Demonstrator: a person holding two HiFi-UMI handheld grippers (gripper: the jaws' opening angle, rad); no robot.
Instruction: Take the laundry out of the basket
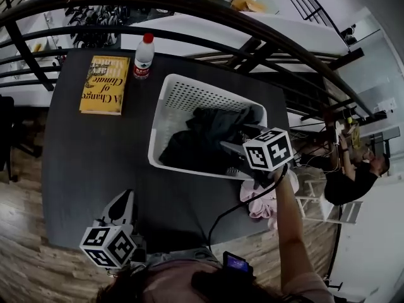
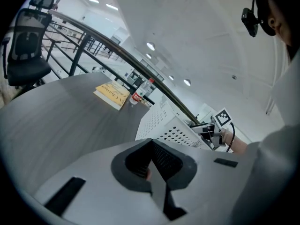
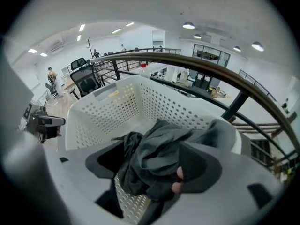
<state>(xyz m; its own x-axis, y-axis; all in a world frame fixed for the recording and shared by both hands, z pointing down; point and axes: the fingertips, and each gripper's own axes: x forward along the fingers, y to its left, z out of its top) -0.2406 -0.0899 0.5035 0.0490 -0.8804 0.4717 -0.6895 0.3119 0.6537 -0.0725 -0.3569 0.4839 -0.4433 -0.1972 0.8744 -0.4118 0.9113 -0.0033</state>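
Note:
A white perforated basket (image 1: 165, 100) stands on the dark table (image 1: 82, 169) and holds a heap of dark grey laundry (image 1: 202, 141). My right gripper (image 1: 230, 150) reaches in over the basket's near right rim. In the right gripper view its jaws (image 3: 152, 168) stand wide, with a fold of the dark garment (image 3: 154, 153) lying loosely between them above the basket wall (image 3: 117, 107). My left gripper (image 1: 123, 202) hovers over the table's near left corner, well away from the basket (image 2: 168, 125). Its jaws (image 2: 154, 165) look shut, with nothing in them.
A pink cloth (image 1: 268, 201) lies at the table's near right edge beside my right arm. A yellow book (image 1: 105, 84) and a red-capped bottle (image 1: 144, 55) sit at the far left. A dark railing (image 1: 252, 36) curves behind the table. A person (image 1: 350, 178) is at the right.

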